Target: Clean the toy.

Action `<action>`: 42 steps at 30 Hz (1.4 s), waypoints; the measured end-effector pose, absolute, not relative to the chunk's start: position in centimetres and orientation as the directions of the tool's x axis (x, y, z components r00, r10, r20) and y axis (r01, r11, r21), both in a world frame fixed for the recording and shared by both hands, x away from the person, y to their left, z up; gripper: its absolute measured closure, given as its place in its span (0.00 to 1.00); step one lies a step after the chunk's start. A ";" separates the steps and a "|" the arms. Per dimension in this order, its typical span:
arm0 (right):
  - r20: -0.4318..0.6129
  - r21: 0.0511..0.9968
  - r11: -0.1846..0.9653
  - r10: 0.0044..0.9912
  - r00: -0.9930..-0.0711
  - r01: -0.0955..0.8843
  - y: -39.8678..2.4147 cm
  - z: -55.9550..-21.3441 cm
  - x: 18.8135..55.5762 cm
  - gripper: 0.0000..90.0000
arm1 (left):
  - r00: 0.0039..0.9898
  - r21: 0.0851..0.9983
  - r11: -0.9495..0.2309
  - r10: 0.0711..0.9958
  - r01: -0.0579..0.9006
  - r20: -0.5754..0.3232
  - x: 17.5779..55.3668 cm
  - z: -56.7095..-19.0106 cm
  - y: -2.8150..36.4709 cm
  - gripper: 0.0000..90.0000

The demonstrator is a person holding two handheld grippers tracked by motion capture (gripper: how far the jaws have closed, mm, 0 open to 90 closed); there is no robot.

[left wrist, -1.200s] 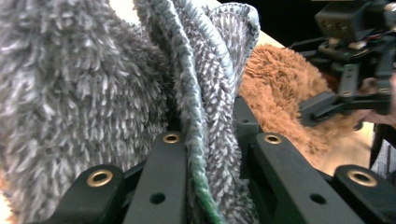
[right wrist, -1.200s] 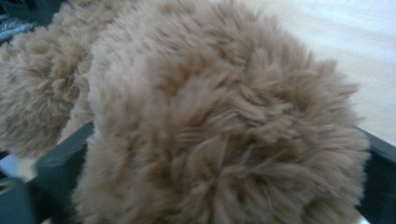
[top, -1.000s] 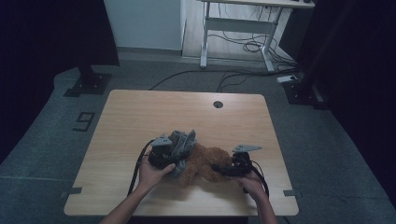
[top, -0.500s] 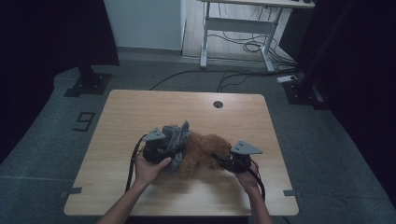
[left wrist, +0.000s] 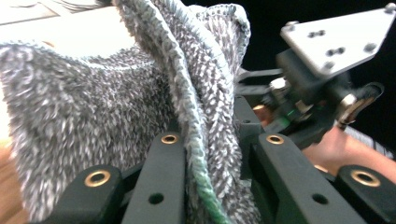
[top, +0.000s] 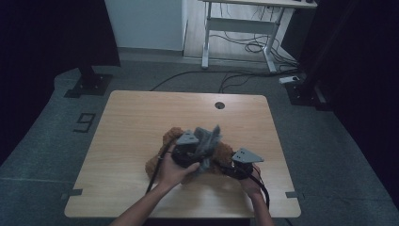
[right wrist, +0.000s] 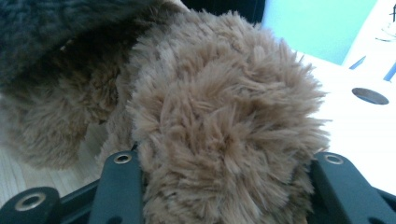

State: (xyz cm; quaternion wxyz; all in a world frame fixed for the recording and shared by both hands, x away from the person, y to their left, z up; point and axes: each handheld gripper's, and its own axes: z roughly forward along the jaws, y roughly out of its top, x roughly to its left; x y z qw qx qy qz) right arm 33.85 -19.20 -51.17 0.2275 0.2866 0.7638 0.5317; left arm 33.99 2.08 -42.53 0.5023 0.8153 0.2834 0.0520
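Left hand-held gripper is clamped on a fold of grey knitted cloth, which I see held up over the brown plush toy at the near middle of the bench. From its own view the cloth is pinched tight between the two black jaws, a green-edged hem running down through them, and the other gripper's grey plate sits beyond at the right with a bit of hand below it. From above I get none of that pinch, just cloth draped over the gripper's body.

Over on the right, my right hand-held gripper grips a rounded limb of the plush toy; its jaws have just been opening a little, yet the brown fur bulges between them and presses both. That view also shows the dark cloth lying over the toy at far left, and a round cable hole in the bench top.

Beyond the bench, a white desk frame stands on the floor with loose cables under it.
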 end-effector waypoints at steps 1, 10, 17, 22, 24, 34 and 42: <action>-0.038 0.941 0.270 0.680 -0.732 0.202 -19.2 -51.3 33.8 0.54 | 0.836 0.839 -0.351 0.510 0.416 -0.202 34.1 -42.8 1.0 0.87; -0.043 0.927 0.301 0.675 -0.737 0.223 -19.9 -52.0 33.5 0.51 | 0.819 0.801 -0.360 0.512 0.479 -0.259 35.1 -45.2 -0.3 0.88; -0.031 0.928 0.293 0.678 -0.734 0.232 -20.1 -52.2 33.4 0.51 | 0.768 0.810 -0.305 0.588 0.502 -0.255 35.6 -45.2 4.7 0.88; -0.019 0.929 0.282 0.682 -0.731 0.239 -20.2 -52.2 33.4 0.51 | 0.742 0.831 -0.243 0.615 0.501 -0.268 35.3 -44.9 9.1 0.89; -0.017 0.930 0.278 0.684 -0.730 0.239 -20.2 -52.3 33.4 0.51 | 0.735 0.834 -0.229 0.622 0.501 -0.270 35.2 -45.0 10.4 0.89; 0.000 0.932 0.264 0.683 -0.730 0.247 -20.2 -52.4 33.4 0.50 | 0.663 0.834 -0.155 0.689 0.529 -0.293 34.5 -46.3 16.1 0.88; 0.016 0.936 0.249 0.675 -0.738 0.248 -20.5 -52.6 33.5 0.50 | 0.568 0.775 -0.099 0.739 0.624 -0.363 35.2 -48.9 19.5 0.88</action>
